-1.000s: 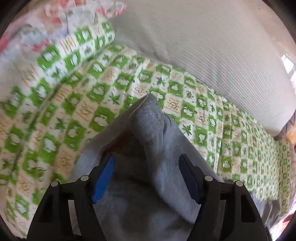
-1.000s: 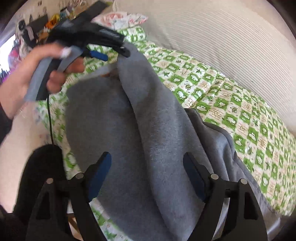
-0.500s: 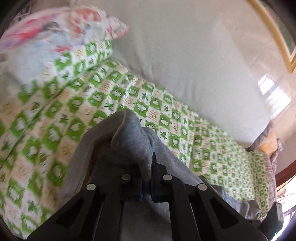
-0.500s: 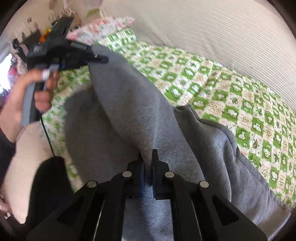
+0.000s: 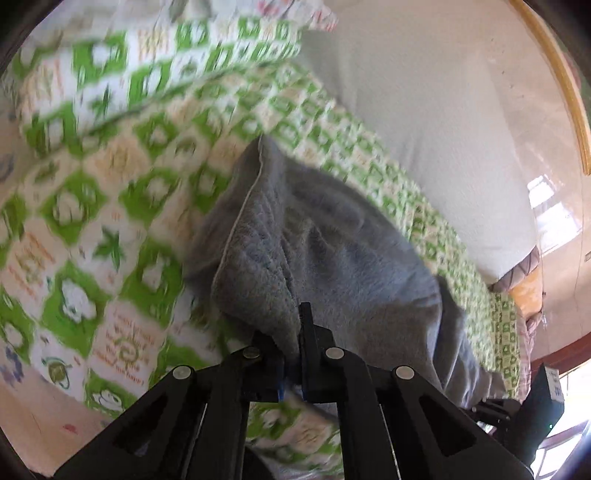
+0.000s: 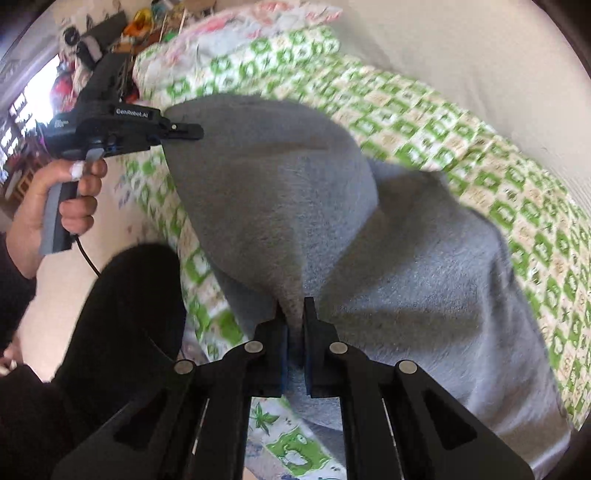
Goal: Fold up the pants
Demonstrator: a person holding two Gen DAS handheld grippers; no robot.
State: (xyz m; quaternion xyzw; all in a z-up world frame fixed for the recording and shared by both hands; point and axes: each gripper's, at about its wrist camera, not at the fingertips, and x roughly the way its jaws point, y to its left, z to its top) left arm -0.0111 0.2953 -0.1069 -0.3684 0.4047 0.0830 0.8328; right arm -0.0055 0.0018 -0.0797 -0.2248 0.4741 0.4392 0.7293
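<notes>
left claw [image 5: 298, 325] clenched on a bunched fold of the grey pants [image 5: 332, 243], fabric pinched right between its black fingers; fleecy inner side with a pale seam line shows on the left of the fold. right claw [image 6: 293, 314] also clenched on the pants [image 6: 280, 206], gripping a tuck of grey cloth at its tips. in the right wrist view the left claw [image 6: 184, 132] shows at far left, held by a person's hand [image 6: 72, 192] around a grey grip, a black cable hanging from the grip; its tips hold the far-left corner of the pants, lifted off the bed. the cloth hangs stretched between the two claws as a raised flap, the rest of the pants spread to the right, lying on the green and white checked bedsheet [image 6: 461, 140]. pillow [image 6: 243, 62] in the same print at the far end of the bed, a floral pillow [image 6: 240, 26] behind it. pale wall [image 5: 424, 92] along the far side of the bed. black-clad leg [image 6: 122, 314] of the person at near left. left view is motion-blurred on the sheet.
</notes>
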